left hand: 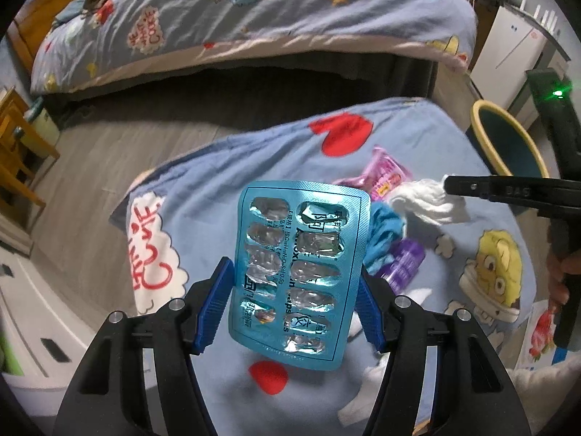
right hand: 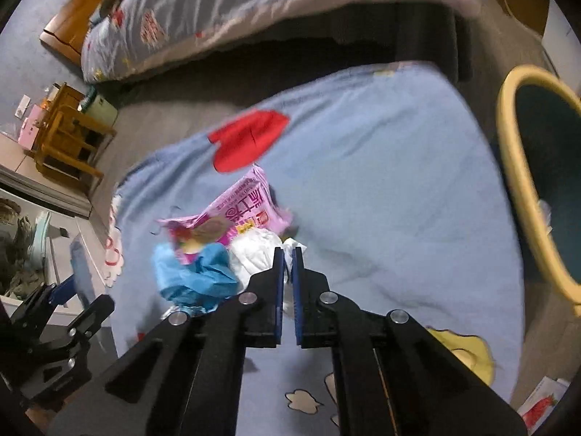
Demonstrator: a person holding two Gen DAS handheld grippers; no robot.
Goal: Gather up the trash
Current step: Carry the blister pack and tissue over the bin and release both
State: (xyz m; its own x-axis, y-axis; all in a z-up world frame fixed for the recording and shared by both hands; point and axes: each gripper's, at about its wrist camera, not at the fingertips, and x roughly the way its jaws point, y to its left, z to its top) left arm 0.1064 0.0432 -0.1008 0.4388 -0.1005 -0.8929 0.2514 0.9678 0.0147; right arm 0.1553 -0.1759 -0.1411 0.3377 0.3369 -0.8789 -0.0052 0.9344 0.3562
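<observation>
Holding an empty blue pill sheet up in the middle of the left wrist view, the left gripper is clamped on its two long edges.

Behind the sheet, a blue wrapper and a purple packet are partly hidden, so their shapes are hard to make out. The right gripper has its fingers squeezed together on a white tissue, low in the middle of the right wrist view, just beside a pink wrapper on the blue blanket. The yellow-rimmed bin is cut off at the right edge; something pale shows inside it, too blurry to tell what.
</observation>
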